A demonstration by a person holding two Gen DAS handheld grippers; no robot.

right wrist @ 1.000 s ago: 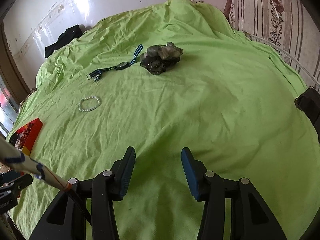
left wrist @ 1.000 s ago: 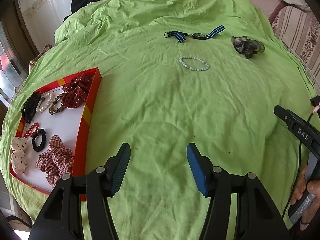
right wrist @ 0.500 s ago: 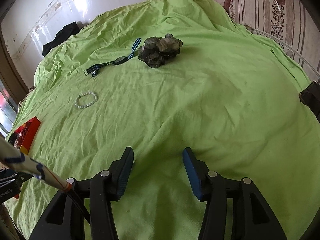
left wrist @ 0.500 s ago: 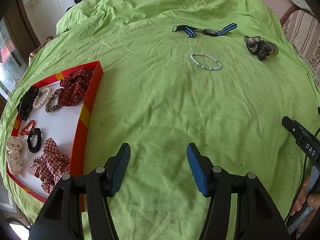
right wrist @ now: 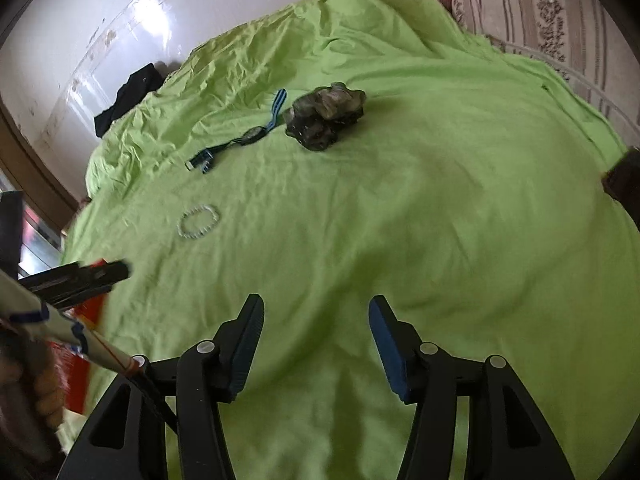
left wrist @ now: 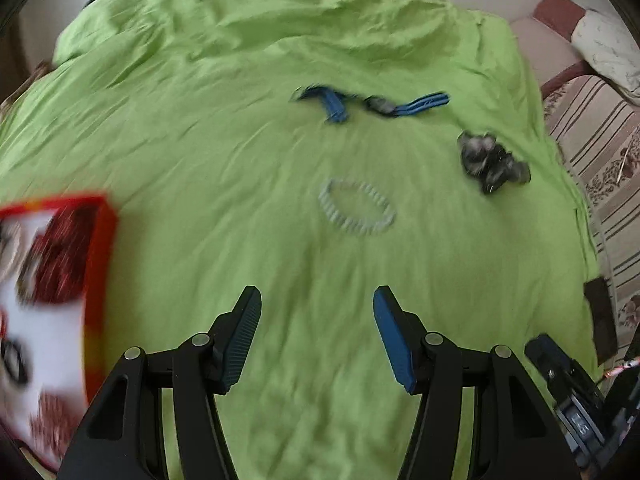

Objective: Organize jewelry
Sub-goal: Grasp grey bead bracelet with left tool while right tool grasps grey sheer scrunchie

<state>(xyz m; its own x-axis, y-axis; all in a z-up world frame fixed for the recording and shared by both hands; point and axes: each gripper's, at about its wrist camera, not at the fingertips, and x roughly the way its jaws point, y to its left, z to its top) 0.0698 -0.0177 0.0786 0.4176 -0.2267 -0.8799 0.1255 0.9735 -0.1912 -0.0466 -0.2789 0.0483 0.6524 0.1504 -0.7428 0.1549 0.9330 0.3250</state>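
A white bead bracelet (left wrist: pixel 356 210) lies on the green sheet ahead of my left gripper (left wrist: pixel 316 320), which is open and empty. Beyond it lies a blue-strapped watch (left wrist: pixel 376 105), and to the right a dark grey scrunchie (left wrist: pixel 490 162). A red-rimmed white tray (left wrist: pixel 98 276) with scrunchies and bracelets is at the left, blurred. My right gripper (right wrist: pixel 316 324) is open and empty over bare sheet. Its view shows the bracelet (right wrist: pixel 199 221), the watch (right wrist: pixel 250 134) and the scrunchie (right wrist: pixel 326 120) farther off.
A black cloth (right wrist: pixel 128 98) lies at the far edge of the bed by the wall. A striped sofa (left wrist: pixel 600 140) stands to the right. A dark object (right wrist: pixel 624 178) sits at the bed's right edge. The left gripper's tip (right wrist: pixel 80 276) shows at the right view's left.
My left gripper has moved forward and right toward the bead bracelet, and the tray has slid to the left edge. My right gripper has edged slightly forward. Both stay open.
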